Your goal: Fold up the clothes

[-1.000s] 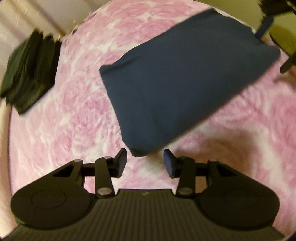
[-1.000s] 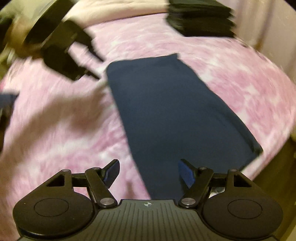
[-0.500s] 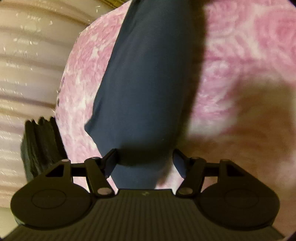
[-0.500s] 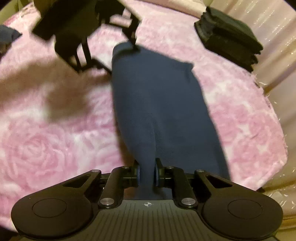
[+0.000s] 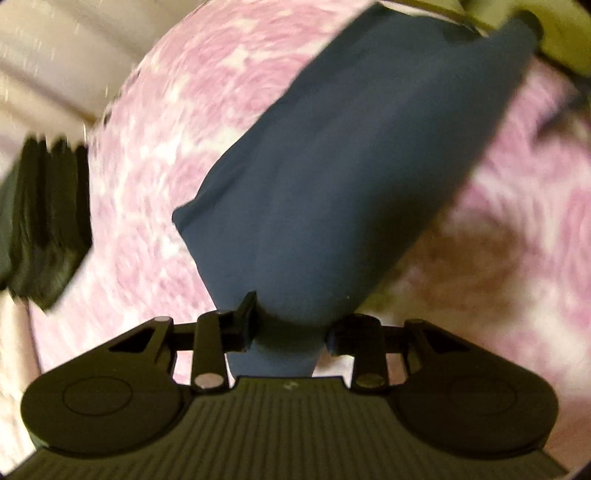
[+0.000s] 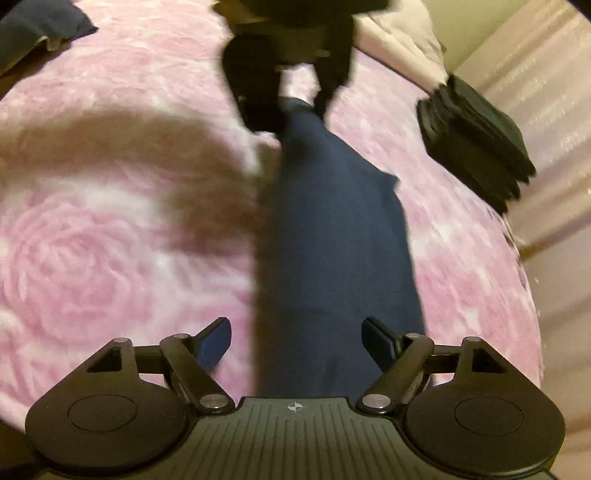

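A navy garment (image 5: 351,166) folded into a long strip lies across the pink rose-patterned blanket (image 5: 147,147). My left gripper (image 5: 291,325) is shut on the strip's near end, and the bunched cloth fills the gap between its fingers. In the right wrist view the garment (image 6: 332,240) runs from under my right gripper (image 6: 295,332) up to the left gripper (image 6: 291,110), blurred at the top. My right gripper is open, fingers wide apart on either side of the cloth and not touching it.
A stack of dark folded clothes (image 5: 40,221) (image 6: 476,147) sits near the bed's edge by the pale curtain (image 6: 554,92). Another dark blue garment (image 6: 37,26) lies at the far corner. The bed edge (image 6: 528,280) drops off to the right.
My right gripper, shut on the garment's end half a second ago, has opened and let it go. My left gripper's fingers have closed in on the other end. Both views are motion-blurred.
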The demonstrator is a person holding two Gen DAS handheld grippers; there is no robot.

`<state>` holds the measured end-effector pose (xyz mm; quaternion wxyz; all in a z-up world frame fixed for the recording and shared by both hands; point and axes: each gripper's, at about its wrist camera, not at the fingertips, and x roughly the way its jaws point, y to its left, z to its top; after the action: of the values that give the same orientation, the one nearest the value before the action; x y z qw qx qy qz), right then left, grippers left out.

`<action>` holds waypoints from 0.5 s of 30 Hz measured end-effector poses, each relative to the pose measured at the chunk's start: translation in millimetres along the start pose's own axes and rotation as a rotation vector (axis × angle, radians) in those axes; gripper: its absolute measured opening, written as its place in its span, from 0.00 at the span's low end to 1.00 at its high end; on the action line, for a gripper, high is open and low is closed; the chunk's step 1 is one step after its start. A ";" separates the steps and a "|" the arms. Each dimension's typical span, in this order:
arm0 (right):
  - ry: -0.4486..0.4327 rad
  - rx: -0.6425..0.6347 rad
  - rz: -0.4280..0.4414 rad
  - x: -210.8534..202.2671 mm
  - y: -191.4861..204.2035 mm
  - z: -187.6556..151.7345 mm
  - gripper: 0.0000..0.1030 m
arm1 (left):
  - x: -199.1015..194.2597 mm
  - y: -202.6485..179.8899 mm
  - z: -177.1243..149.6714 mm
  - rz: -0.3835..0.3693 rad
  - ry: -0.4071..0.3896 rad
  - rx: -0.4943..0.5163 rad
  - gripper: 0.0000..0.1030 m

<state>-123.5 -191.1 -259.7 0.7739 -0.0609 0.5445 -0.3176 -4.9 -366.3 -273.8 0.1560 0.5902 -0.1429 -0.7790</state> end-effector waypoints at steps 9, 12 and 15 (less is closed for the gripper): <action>0.036 -0.021 0.108 0.4 -64.6 -8.9 0.13 | -36.4 20.9 26.0 -0.070 0.051 -0.125 0.28; -0.008 -0.078 0.172 -20.5 -120.3 2.0 0.13 | -61.6 37.7 30.8 -0.079 0.051 -0.265 0.28; -0.067 -0.160 0.222 -35.5 -170.6 17.2 0.13 | -92.7 51.6 35.6 -0.040 0.066 -0.365 0.27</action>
<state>-188.2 -310.5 -149.2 0.8147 -0.0726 0.5452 -0.1835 -11.8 -373.7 -162.3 0.2496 0.5802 0.0177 -0.7751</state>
